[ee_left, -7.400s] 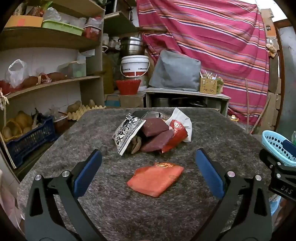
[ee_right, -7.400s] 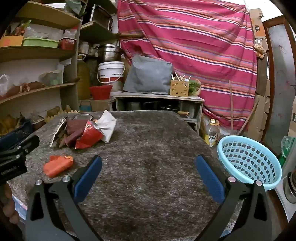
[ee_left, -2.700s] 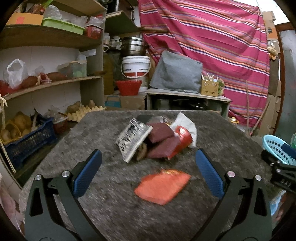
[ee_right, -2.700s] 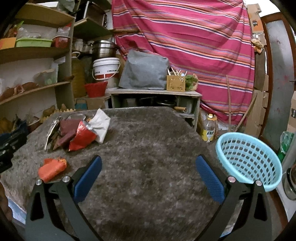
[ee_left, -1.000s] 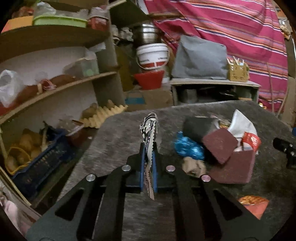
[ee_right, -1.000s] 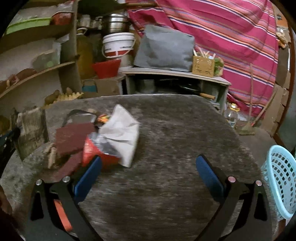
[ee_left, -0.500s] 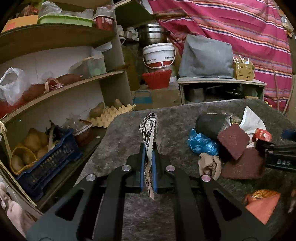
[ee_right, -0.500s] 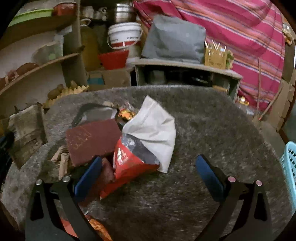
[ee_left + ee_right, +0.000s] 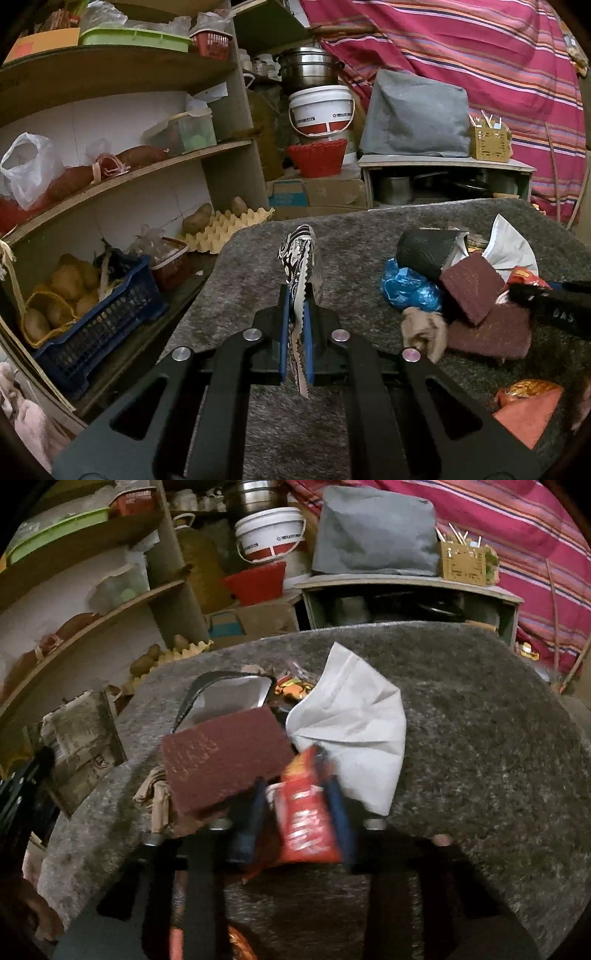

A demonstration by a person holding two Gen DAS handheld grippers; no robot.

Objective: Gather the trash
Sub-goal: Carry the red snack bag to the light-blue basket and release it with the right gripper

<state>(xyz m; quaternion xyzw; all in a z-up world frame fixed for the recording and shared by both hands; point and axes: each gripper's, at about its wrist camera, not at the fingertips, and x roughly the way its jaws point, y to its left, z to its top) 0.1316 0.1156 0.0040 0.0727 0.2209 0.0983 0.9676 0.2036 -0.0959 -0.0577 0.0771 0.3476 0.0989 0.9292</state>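
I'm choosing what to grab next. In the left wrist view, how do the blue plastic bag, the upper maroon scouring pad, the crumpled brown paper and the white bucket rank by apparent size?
1. White bucket, though farthest away
2-3. Blue plastic bag and upper maroon scouring pad: too alike to rank
4. Crumpled brown paper

left gripper [image 9: 296, 332]: fingers clamped, level | right gripper [image 9: 301, 823]: fingers closed in, angled down

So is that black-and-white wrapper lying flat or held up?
Held up. The left gripper is shut on the wrapper, which stands on edge between its blue pads, above the grey table.
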